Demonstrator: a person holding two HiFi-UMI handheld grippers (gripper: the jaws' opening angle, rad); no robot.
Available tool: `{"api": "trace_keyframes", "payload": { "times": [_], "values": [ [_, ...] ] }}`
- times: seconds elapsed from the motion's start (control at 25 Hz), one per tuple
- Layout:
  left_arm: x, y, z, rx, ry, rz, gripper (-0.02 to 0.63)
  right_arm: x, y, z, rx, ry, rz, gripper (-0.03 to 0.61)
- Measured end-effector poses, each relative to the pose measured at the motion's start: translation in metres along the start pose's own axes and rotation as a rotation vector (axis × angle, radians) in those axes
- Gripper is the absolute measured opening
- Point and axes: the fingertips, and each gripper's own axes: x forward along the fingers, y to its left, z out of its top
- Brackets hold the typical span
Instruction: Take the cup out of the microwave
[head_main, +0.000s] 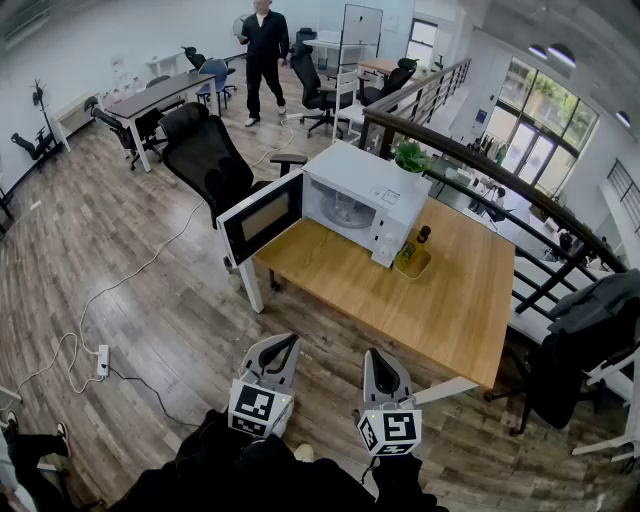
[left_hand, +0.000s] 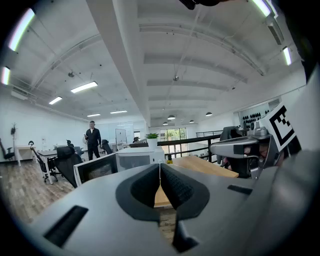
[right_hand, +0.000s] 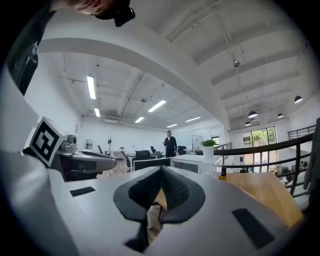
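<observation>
Though the microwave (head_main: 372, 178) stands open, its contents are unclear.

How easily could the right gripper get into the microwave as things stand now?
Probably yes: the door of the microwave stands open, and the table between it and the right gripper holds nothing in the way.

A light wooden surface (head_main: 450, 300) stands on a dark plank floor (head_main: 130, 230). Behind the surface runs a dark railing (head_main: 480, 165), with tall windows (head_main: 535, 135) beyond. Left of the surface sits a black office chair (head_main: 205, 155). Farther that way is a long desk (head_main: 160, 92) near white walls (head_main: 90, 40). Strip lights (left_hand: 84, 87) glow overhead.
</observation>
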Motion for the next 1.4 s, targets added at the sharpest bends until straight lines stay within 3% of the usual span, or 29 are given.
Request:
{"api": "trace_keyframes", "payload": {
  "times": [0.32,1.04,1.4],
  "values": [
    [0.052,0.028,0.007,-0.008,0.007,-0.008,0.026,0.056,-0.024,0.007,-0.003,-0.003,-0.002,0.017],
    [0.166,0.167,0.037,0.015,-0.053,-0.098,0.026,0.215,-0.035,0.031,0.000,-0.019,-0.098,0.017],
    [0.203,0.218,0.026,0.010,-0.047,-0.130,0.026,0.273,-0.030,0.024,0.006,-0.003,-0.137,0.017]
  ]
}}
